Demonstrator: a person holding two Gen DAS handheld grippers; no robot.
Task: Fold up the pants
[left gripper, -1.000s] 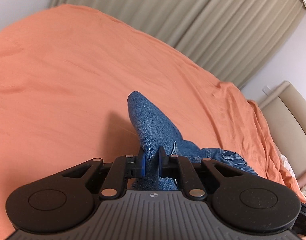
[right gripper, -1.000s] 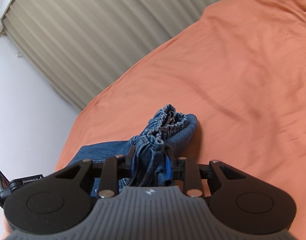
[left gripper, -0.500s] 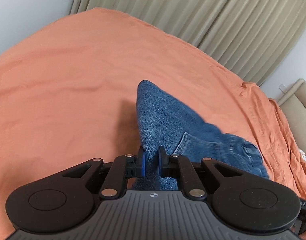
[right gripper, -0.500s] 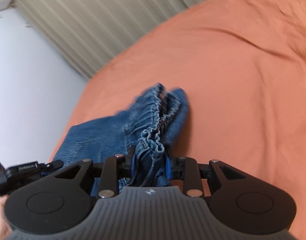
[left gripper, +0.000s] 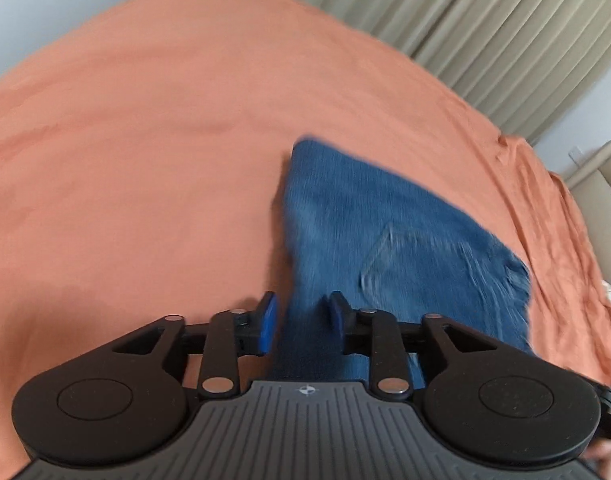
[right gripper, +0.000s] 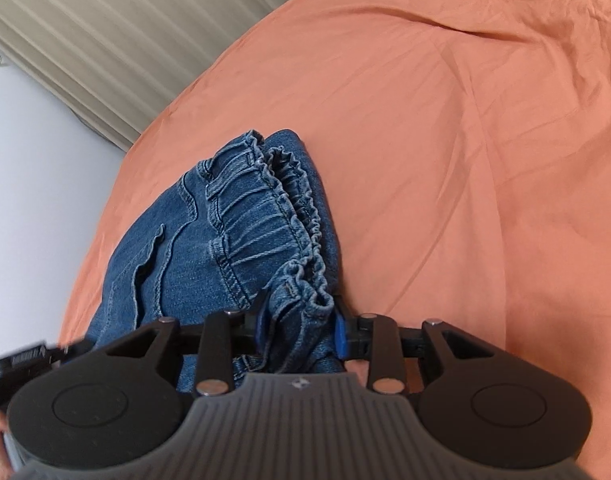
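The blue denim pants (left gripper: 385, 240) lie on the orange bed sheet (left gripper: 145, 160), spread flat with a back pocket showing. My left gripper (left gripper: 301, 320) has its jaws apart; the pants' edge runs between the blue pads without being pinched. In the right wrist view the gathered elastic waistband (right gripper: 273, 216) lies folded double. My right gripper (right gripper: 301, 324) holds the waistband corner between its pads. The other gripper (right gripper: 25, 360) shows at the lower left.
Beige pleated curtains (left gripper: 485, 20) hang behind the bed. A padded beige headboard (left gripper: 601, 184) stands at the right of the left wrist view. A white wall (right gripper: 33, 160) lies beyond the bed edge.
The left gripper's jaws have opened and let go of the pants. The pants have been lowered and spread flat on the sheet. The right gripper keeps its hold on the waistband.
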